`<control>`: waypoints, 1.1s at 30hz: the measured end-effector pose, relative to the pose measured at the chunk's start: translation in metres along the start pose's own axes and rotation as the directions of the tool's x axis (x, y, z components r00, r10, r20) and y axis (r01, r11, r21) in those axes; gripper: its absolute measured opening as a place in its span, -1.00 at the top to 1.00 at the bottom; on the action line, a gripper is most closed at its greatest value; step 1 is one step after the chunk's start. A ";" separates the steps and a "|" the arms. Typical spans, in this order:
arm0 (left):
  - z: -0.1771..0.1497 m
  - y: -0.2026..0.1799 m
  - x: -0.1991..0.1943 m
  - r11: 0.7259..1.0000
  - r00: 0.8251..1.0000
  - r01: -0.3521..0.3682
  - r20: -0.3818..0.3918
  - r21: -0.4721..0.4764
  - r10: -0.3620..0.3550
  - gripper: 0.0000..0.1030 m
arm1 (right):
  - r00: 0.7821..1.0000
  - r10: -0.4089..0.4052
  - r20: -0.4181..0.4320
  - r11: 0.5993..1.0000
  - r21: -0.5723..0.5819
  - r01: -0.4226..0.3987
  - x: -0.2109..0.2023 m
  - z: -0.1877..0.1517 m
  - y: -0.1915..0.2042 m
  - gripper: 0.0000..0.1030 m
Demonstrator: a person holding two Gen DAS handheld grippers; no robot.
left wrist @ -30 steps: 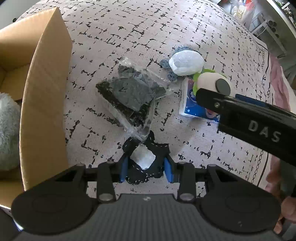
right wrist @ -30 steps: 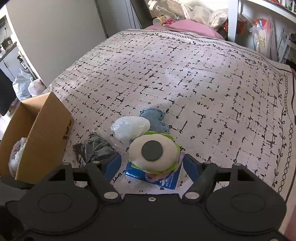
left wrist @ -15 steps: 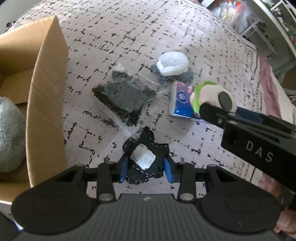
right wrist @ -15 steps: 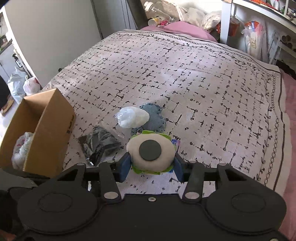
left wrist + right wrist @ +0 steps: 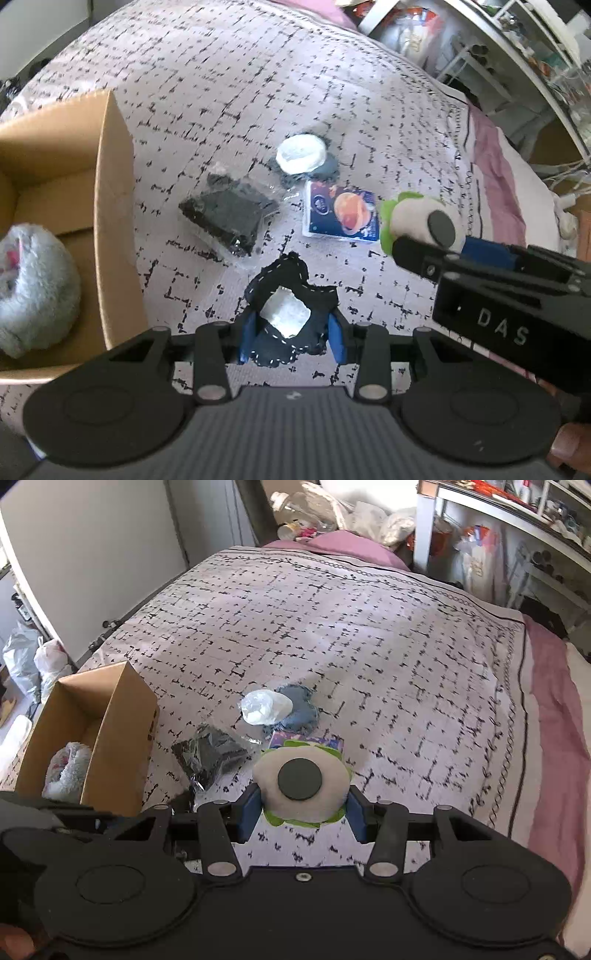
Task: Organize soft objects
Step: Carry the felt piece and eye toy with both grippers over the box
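My left gripper [image 5: 291, 338] is shut on a black stitched fabric piece [image 5: 291, 291] with a white patch, held above the bed. My right gripper [image 5: 303, 808] is shut on a green plush eye toy [image 5: 301, 781] with a cream face and dark pupil; it also shows in the left wrist view [image 5: 421, 223], lifted off the bed. A cardboard box [image 5: 110, 192] at the left holds a grey fluffy toy [image 5: 33, 284]; the box shows in the right wrist view [image 5: 122, 738] too.
On the patterned bedspread [image 5: 369, 635] lie a bagged black cloth [image 5: 229, 214], a blue tissue pack [image 5: 340, 214], a white plastic-wrapped bundle [image 5: 301, 153] on a blue-grey fabric piece [image 5: 301, 709]. Shelves and clutter stand beyond the bed at the right.
My right gripper closed on the green eye toy and lifted it off the tissue pack. Both grippers have risen and pulled back; the left still holds the black fabric.
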State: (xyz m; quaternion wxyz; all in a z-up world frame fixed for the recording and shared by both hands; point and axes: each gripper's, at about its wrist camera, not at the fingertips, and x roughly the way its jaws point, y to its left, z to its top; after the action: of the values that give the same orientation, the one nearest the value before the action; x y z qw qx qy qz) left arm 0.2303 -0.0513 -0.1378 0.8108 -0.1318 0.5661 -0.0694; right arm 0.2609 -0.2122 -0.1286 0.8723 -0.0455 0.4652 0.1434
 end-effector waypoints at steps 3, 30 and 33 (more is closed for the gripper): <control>0.003 -0.001 -0.008 1.000 1.000 -0.006 0.012 0.029 0.006 0.24 | 1.000 -0.030 -0.002 0.999 0.011 0.030 -0.008 -0.001 0.002 0.07; 0.029 0.080 -0.077 0.998 0.991 -0.060 0.123 -0.005 0.060 0.23 | 0.998 0.056 0.014 0.998 0.032 -0.057 -0.025 0.032 0.080 0.07; 0.030 0.097 -0.080 0.997 0.989 -0.071 0.125 -0.030 0.074 0.23 | 0.997 0.070 0.016 0.997 0.018 -0.070 -0.023 0.036 0.094 0.07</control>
State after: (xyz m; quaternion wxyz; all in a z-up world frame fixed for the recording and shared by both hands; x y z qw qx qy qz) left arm 0.2270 0.0668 -0.0842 0.8452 -0.1256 0.5190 -0.0242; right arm 0.2496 -0.1197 -0.0840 0.8707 -0.0202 0.4611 0.1698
